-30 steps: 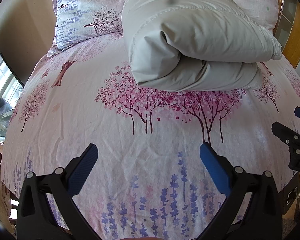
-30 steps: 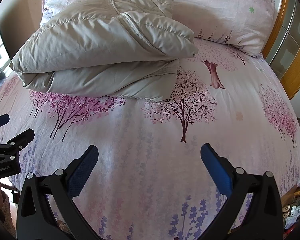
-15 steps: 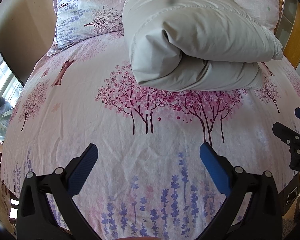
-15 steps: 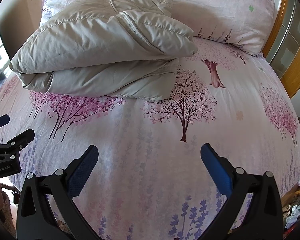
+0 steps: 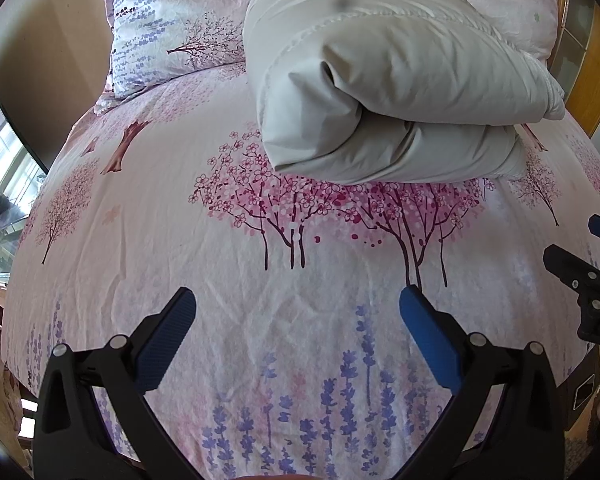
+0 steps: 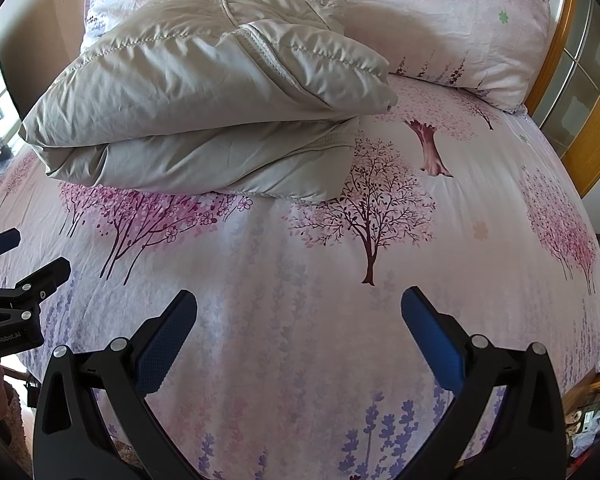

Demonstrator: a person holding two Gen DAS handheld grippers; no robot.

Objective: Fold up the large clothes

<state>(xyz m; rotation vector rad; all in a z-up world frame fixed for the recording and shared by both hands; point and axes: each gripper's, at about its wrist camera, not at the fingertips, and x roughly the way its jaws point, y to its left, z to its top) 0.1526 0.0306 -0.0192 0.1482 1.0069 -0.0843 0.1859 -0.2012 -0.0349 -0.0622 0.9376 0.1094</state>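
A beige padded jacket [image 5: 384,92] lies folded in a thick bundle on the bed, toward the pillows; it also shows in the right wrist view [image 6: 204,100]. My left gripper [image 5: 298,300] is open and empty, hovering above the sheet short of the jacket's near edge. My right gripper [image 6: 299,300] is open and empty, over the sheet to the right of the jacket's near corner. Each gripper shows at the edge of the other's view: the right one [image 5: 580,256] and the left one [image 6: 24,264].
The bed has a pink sheet [image 5: 220,280] printed with trees and lavender. Two matching pillows [image 5: 168,28] [image 6: 460,28] lie at the head. A wooden frame [image 6: 588,132] stands at the right. A window [image 5: 0,160] is at the left.
Both views have crept slightly closer to the jacket. Both grippers stay open and empty.
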